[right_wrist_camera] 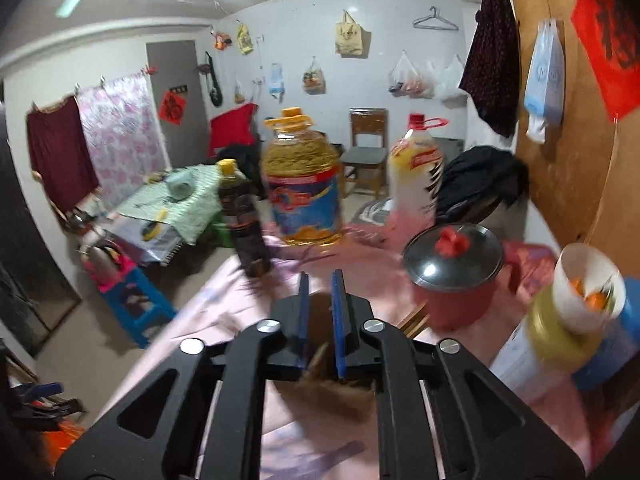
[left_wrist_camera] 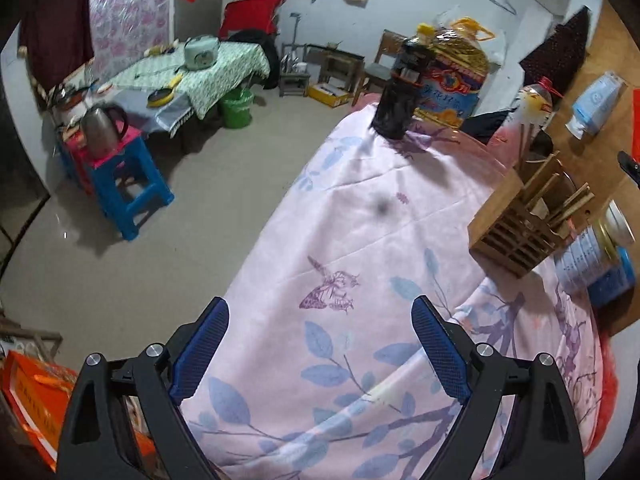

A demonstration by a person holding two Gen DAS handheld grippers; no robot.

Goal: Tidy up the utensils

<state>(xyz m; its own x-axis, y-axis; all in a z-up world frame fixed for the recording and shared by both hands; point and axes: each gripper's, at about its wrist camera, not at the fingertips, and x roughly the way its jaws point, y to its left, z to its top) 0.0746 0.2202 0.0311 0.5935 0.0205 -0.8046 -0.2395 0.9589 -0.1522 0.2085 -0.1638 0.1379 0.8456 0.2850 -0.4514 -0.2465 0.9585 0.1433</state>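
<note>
A wooden slatted utensil holder (left_wrist_camera: 516, 228) with several chopsticks (left_wrist_camera: 568, 206) sticking out stands on the pink floral tablecloth (left_wrist_camera: 360, 240) at the right. My left gripper (left_wrist_camera: 320, 312) is open and empty, low over the cloth, well left of the holder. My right gripper (right_wrist_camera: 319, 284) has its jaws nearly closed on a brown wooden thing (right_wrist_camera: 320, 344), blurred, which looks like the holder's edge. Chopstick ends (right_wrist_camera: 416, 320) show just right of it.
A dark sauce bottle (left_wrist_camera: 400, 92), a big oil jug (left_wrist_camera: 452, 76) and a smaller oil bottle (right_wrist_camera: 416, 168) stand at the table's far end. A red pot with lid (right_wrist_camera: 456, 276) and a tin with a cup (right_wrist_camera: 576, 320) stand right. A blue stool (left_wrist_camera: 124, 184) stands on the floor at left.
</note>
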